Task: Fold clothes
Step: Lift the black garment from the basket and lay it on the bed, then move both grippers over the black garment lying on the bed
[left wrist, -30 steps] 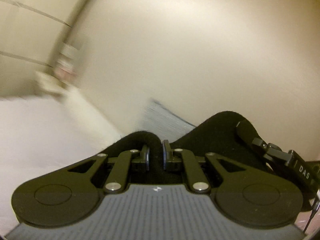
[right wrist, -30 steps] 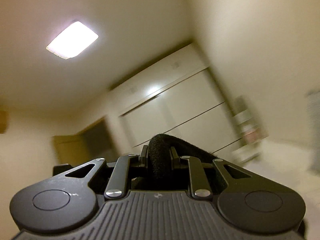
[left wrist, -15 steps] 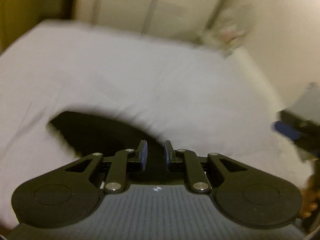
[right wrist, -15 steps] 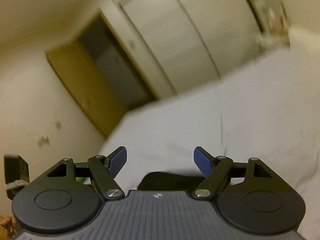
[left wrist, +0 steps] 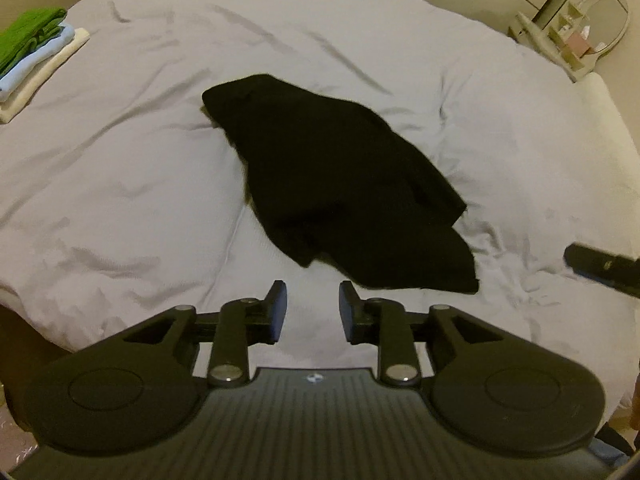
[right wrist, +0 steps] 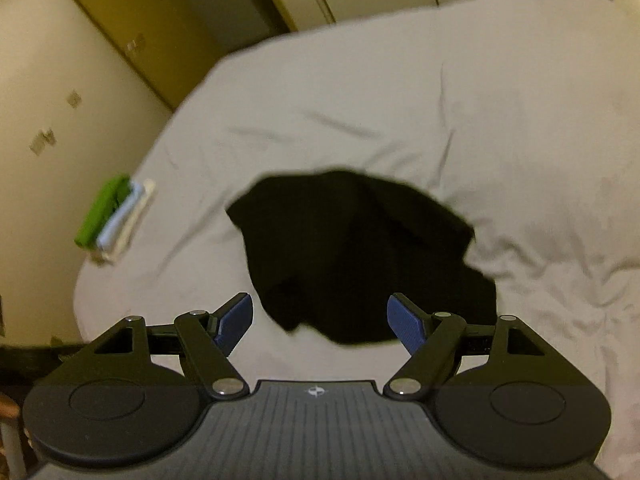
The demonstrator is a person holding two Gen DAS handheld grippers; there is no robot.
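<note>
One black garment (left wrist: 344,184) lies crumpled near the middle of the bed (left wrist: 120,184), unfolded and clear of both tools. The left gripper (left wrist: 313,308) hovers just short of its near hem, jaws partly open and holding nothing. The right gripper (right wrist: 320,320) hangs above the same hem, jaws spread wide and empty, probably so that each can take a corner. One stack of folded clothes (left wrist: 32,52), seemingly three items, sits at the bed's far left edge, out of the working area.
</note>
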